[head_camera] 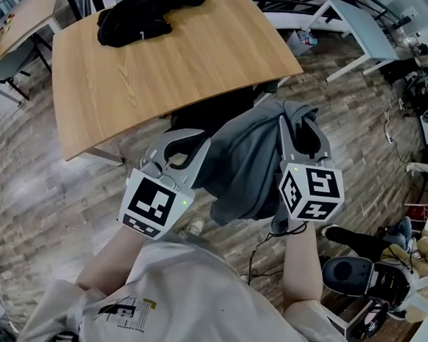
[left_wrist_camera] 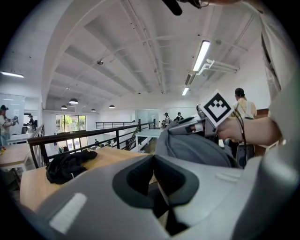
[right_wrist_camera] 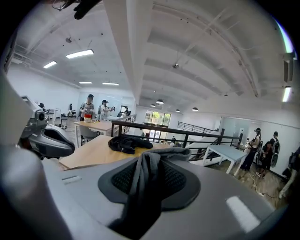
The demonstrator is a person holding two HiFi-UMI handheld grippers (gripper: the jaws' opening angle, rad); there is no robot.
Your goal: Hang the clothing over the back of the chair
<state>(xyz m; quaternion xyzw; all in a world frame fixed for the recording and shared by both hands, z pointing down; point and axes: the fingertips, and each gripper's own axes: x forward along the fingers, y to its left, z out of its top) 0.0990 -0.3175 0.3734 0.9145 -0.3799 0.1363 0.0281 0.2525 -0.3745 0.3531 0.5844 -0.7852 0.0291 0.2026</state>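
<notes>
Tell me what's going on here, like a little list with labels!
Held thing: grey garment, hanging between both tongs
Left tongs: shut on one edge of the garment
Right tongs: shut on a bunched fold of it
Below the garment: dark shape at the table edge, probably the chair
Table: wooden, with a black garment lying on it
Task so far: garment not yet draped over a chair back
</notes>
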